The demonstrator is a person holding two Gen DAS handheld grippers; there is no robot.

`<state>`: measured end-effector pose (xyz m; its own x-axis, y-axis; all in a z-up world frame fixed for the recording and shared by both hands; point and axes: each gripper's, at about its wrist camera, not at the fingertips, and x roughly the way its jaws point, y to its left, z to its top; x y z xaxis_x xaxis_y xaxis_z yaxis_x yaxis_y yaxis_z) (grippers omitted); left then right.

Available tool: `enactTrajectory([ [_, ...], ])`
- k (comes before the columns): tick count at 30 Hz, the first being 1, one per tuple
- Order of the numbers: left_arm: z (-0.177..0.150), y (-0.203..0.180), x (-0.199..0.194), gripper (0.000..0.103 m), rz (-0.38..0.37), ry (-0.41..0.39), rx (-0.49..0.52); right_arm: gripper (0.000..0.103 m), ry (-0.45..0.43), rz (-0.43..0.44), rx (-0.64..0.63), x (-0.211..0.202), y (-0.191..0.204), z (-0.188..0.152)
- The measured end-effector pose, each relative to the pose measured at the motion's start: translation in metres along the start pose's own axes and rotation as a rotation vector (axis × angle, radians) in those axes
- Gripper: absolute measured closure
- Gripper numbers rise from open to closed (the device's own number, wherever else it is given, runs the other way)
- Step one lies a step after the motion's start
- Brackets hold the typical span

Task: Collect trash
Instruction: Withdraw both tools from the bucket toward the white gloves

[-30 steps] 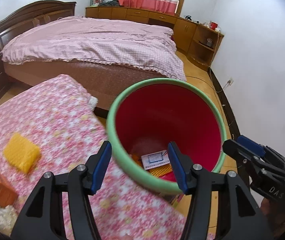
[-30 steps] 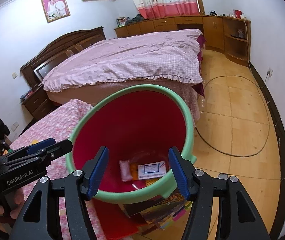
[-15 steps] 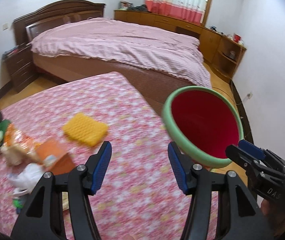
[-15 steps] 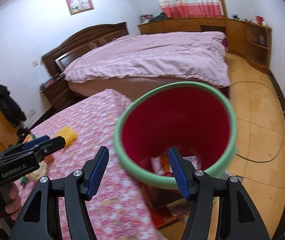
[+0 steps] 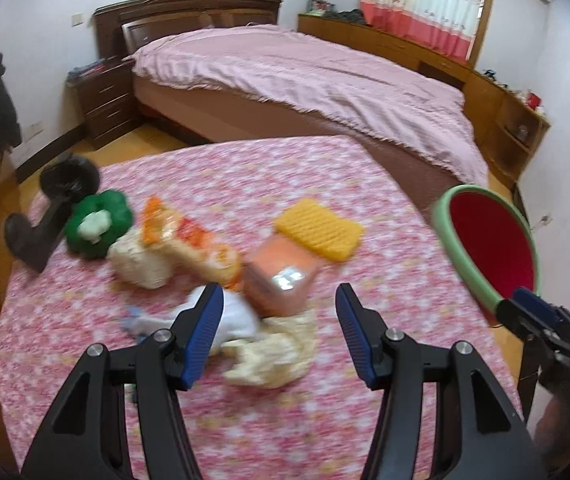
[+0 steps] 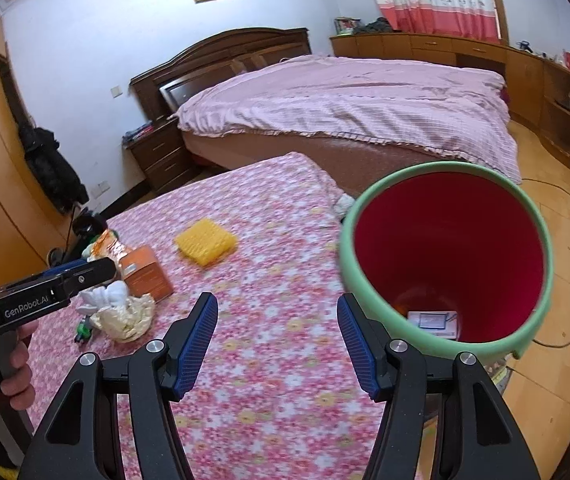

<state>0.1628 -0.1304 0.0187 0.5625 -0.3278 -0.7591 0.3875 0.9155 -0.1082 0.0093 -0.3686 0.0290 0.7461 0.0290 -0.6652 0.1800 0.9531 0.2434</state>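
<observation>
Left gripper (image 5: 279, 330) hangs spread and empty above the trash pile (image 5: 221, 280) on the floral table (image 5: 325, 420). Right gripper (image 6: 277, 340) is likewise spread and empty, beside the red bin (image 6: 445, 248) at the table's right edge. Yellow sponge (image 6: 206, 245) lies apart.

Glossy plastic bin (image 6: 445, 240), matt floral cloth table cover (image 6: 277, 288)
</observation>
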Motion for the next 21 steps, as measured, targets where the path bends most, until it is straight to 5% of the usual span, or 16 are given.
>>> enactTrajectory([
  [12, -0.012, 0.048, 0.04, 0.045, 0.079, 0.079, -0.06, 0.039, 0.035, 0.016, -0.044, 0.018, 0.028, -0.001],
  [21, -0.019, 0.047, 0.062, 0.045, 0.047, 0.117, -0.068, 0.039, 0.065, 0.014, -0.047, 0.034, 0.033, -0.002],
])
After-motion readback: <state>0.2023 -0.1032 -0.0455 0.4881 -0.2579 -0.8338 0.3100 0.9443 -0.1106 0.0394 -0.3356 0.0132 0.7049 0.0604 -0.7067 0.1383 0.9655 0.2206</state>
